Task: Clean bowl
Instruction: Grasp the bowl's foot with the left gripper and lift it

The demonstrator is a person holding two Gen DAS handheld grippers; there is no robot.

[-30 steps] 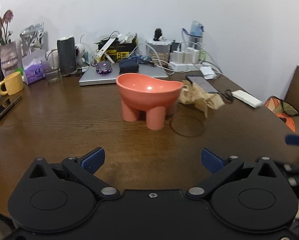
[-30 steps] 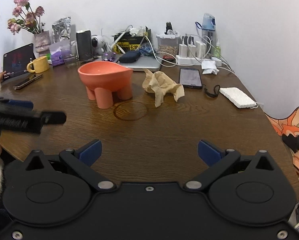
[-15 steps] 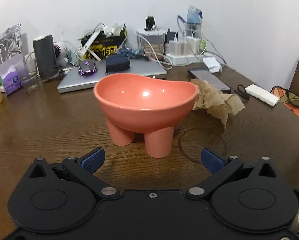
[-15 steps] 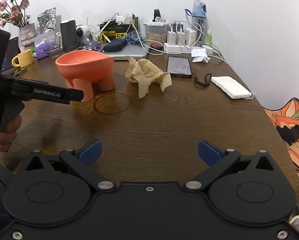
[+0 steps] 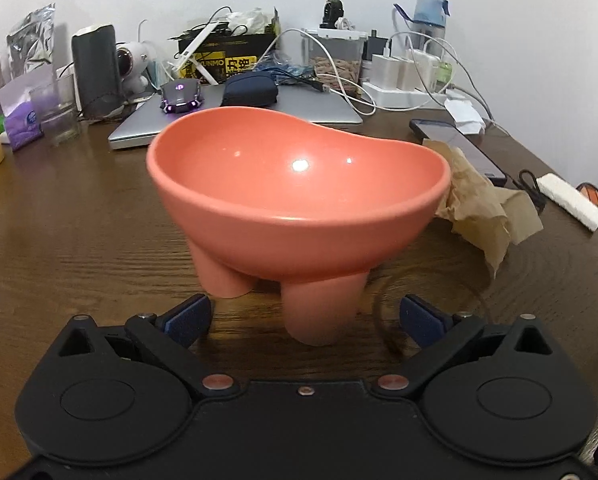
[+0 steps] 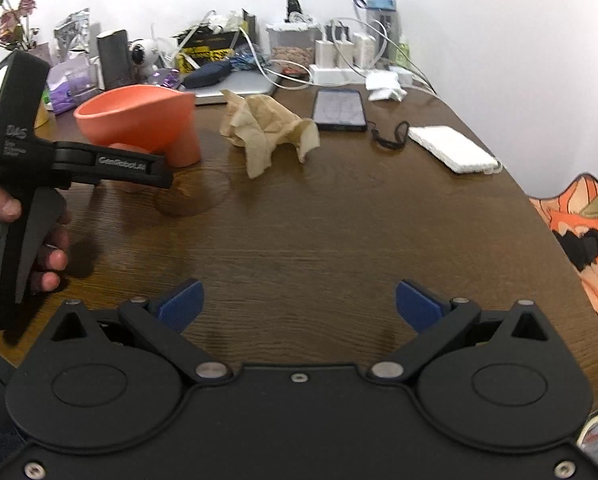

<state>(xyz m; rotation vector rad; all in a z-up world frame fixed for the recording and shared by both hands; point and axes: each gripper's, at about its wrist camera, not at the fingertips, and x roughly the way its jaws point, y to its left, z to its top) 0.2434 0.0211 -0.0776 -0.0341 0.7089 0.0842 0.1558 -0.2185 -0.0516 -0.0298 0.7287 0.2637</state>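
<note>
A coral-pink bowl [image 5: 299, 200] on stubby legs stands on the brown wooden table [image 5: 79, 232], close in front of my left gripper [image 5: 305, 316]. That gripper is open, its blue fingertips either side of the bowl's near leg, not touching. A crumpled brown paper [image 5: 483, 208] lies just right of the bowl. My right gripper [image 6: 297, 300] is open and empty over bare table. In the right wrist view the bowl [image 6: 139, 120] is at the far left, partly behind the left gripper's body, and the paper [image 6: 267, 128] lies beside it.
A faint ring mark [image 6: 193, 194] lies near the bowl. A phone [image 6: 341, 110], a white sponge [image 6: 451, 148] and a black cord lie to the right. A laptop [image 5: 235, 116], mouse, chargers, boxes and a glass crowd the back. The table edge curves at the right.
My left gripper has moved forward up to the bowl, which now fills its view. My right gripper has shifted a little forward; both stay open.
</note>
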